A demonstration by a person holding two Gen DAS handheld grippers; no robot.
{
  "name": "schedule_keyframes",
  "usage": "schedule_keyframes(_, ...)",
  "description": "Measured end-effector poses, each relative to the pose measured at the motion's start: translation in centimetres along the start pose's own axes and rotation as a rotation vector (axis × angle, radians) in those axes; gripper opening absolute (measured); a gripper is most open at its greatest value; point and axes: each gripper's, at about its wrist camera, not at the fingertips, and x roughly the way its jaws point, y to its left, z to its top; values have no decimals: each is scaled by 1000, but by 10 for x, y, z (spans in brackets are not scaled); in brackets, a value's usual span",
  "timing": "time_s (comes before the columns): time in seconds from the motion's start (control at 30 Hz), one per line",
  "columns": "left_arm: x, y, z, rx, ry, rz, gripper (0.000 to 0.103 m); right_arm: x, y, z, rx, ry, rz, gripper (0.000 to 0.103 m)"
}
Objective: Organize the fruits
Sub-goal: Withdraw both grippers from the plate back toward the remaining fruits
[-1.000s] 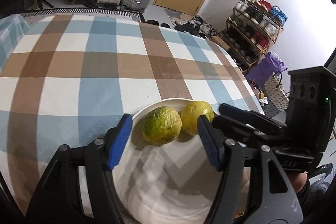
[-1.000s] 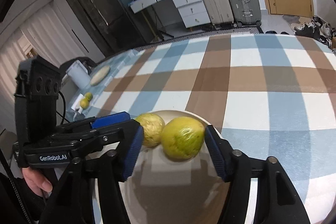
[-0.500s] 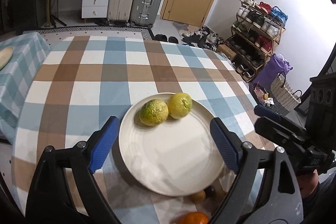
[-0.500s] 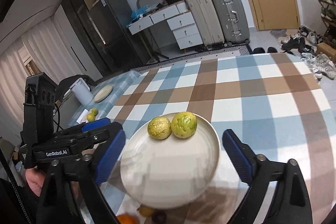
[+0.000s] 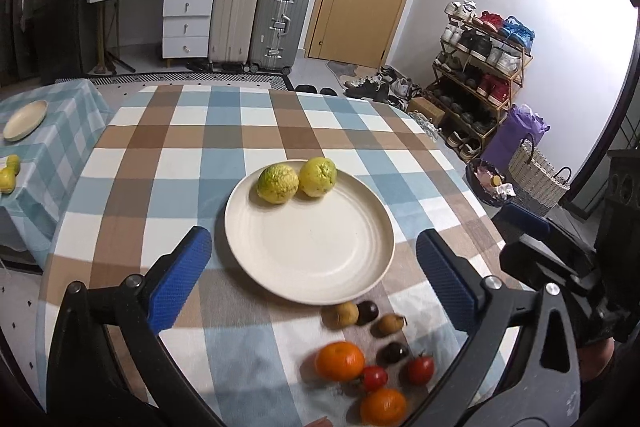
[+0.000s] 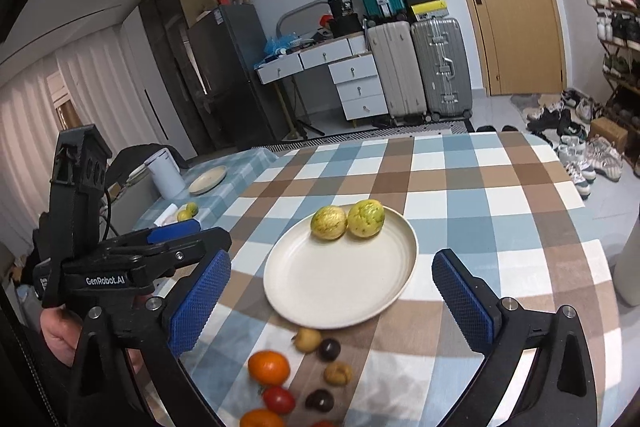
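Note:
A cream plate sits on the checked tablecloth with two yellow-green fruits side by side at its far rim. Near its front edge lie loose fruits: two oranges, red tomatoes, dark plums and small brown fruits. My left gripper is open and empty, above the plate's near side. My right gripper is open and empty over the plate. Each gripper shows at the edge of the other's view.
A side table at the left holds a small plate, yellow fruits and a white kettle. Suitcases, drawers and a shoe rack stand beyond the table. A basket sits by the right edge.
Both grippers have pulled back and up from the two yellow-green fruits and opened wider. The whole plate and the loose fruits in front of it have come into view.

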Motion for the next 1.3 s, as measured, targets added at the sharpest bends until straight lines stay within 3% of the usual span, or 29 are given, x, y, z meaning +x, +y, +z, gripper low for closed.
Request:
schedule_keyframes(0.33,-36,6,-54,-43,3,-14,102,-23,25,-42,-32,11,7,103)
schedule_keyframes(0.87,-28,36,-135,-88,80,16,102,-15,53,-121,-55,129,29,103)
schedule_keyframes(1.3,-25,45,-145,-104,83,21,102,4,64,-141,-83,191,78,102)
